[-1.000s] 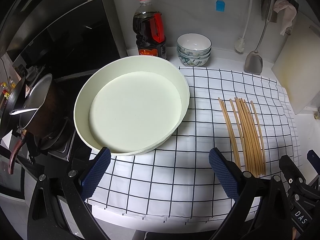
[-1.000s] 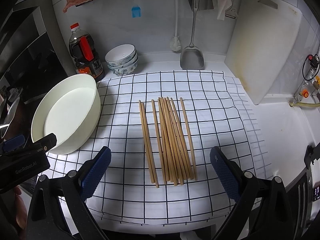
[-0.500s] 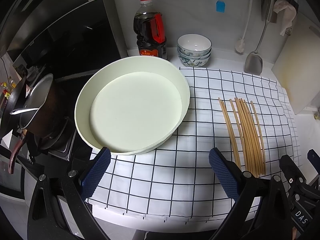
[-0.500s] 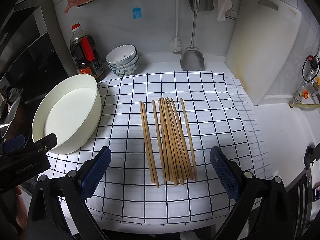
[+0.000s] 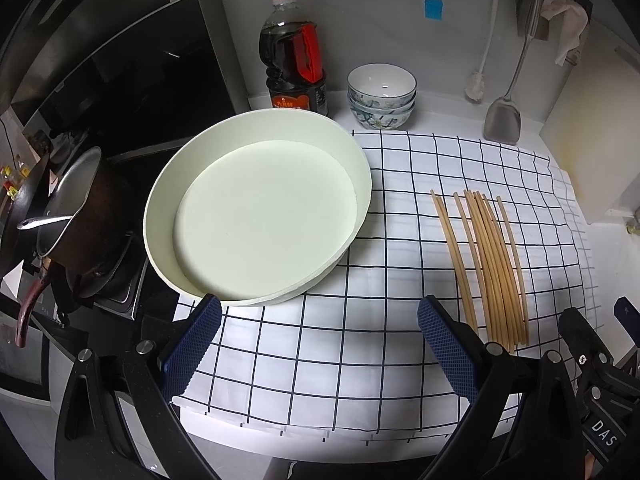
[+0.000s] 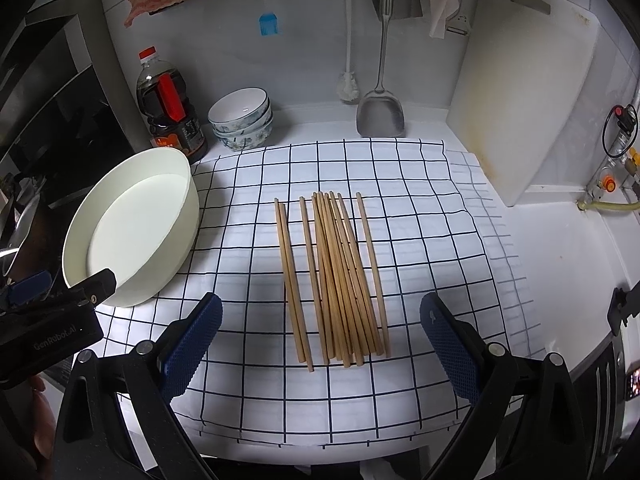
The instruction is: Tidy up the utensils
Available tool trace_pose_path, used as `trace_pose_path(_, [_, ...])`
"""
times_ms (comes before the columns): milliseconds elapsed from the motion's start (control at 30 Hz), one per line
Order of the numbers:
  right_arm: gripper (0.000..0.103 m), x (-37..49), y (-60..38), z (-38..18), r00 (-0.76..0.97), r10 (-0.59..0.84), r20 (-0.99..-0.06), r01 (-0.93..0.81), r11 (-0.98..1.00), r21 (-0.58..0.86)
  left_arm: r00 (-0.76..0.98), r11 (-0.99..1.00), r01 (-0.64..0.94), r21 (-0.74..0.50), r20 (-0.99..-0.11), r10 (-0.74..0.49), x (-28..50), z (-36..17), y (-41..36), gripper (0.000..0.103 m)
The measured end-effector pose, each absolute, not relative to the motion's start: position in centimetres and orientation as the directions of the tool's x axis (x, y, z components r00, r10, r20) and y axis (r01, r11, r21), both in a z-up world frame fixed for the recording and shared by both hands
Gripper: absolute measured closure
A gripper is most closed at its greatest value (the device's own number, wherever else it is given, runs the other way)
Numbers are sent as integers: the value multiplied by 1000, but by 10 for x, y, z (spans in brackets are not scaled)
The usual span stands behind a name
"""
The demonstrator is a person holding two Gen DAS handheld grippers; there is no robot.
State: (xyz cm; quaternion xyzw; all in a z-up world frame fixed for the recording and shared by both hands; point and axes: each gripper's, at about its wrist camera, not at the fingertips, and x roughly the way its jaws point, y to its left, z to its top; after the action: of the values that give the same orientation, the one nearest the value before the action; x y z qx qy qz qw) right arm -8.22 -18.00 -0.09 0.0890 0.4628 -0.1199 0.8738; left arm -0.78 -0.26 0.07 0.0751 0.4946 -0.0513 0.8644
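Landmark: checked cloth [image 6: 416,216], white with dark grid lines, spread on the counter.

Chopsticks [image 6: 340,276] [image 5: 490,264]: loose row of wooden sticks lying flat on the cloth's middle, roughly parallel, several overlapping in the centre of the row, two pairs set slightly apart on either flank.

White basin [image 5: 256,204] [image 6: 132,232]: round, empty, sits on the cloth's left edge, well apart from the chopsticks.

Right gripper [image 6: 320,340]: jaws spread wide, nothing between them, poised over the cloth's near edge with the near ends of the chopsticks lying between its fingers.

Left gripper [image 5: 316,340]: jaws likewise wide apart and empty, over the cloth's near edge, basin rim just beyond its left finger [image 5: 192,344].

Beyond the cloth's far edge: stacked bowls [image 6: 242,120], sauce bottle [image 6: 170,108], metal spatula [image 6: 380,112].
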Motion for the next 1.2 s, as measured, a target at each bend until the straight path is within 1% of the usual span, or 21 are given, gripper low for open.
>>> trace_pose_path(433, [8, -82, -181, -2, 548, -120, -828, 286, 957, 51, 508, 985, 154, 83, -861, -7, -7, 1, -3, 6])
trace_pose_path(733, [8, -85, -197, -14, 534, -108, -839, 305, 949, 73, 481, 982, 183, 55, -876, -41, -4, -13, -16, 6])
trace_pose_path(867, [8, -89, -216, -26, 525, -94, -846, 305, 949, 84, 463, 976, 215, 39, -884, -67, -4, -26, -33, 6])
trace_pose_path(967, [8, -92, -235, -41, 532, -87, -842, 290, 953, 85, 450, 971, 241, 0, -886, -112, 0, -41, -48, 6])
trace_pose_path(1100, [9, -88, -261, -66, 522, -43, -852, 272, 955, 119, 456, 972, 231, -37, -878, -142, 7, -62, -64, 6])
trace_pose_path(1200, [9, -82, -277, -89, 508, -58, -860, 283, 953, 103, 439, 971, 231, -58, -885, -157, 14, -82, -78, 6])
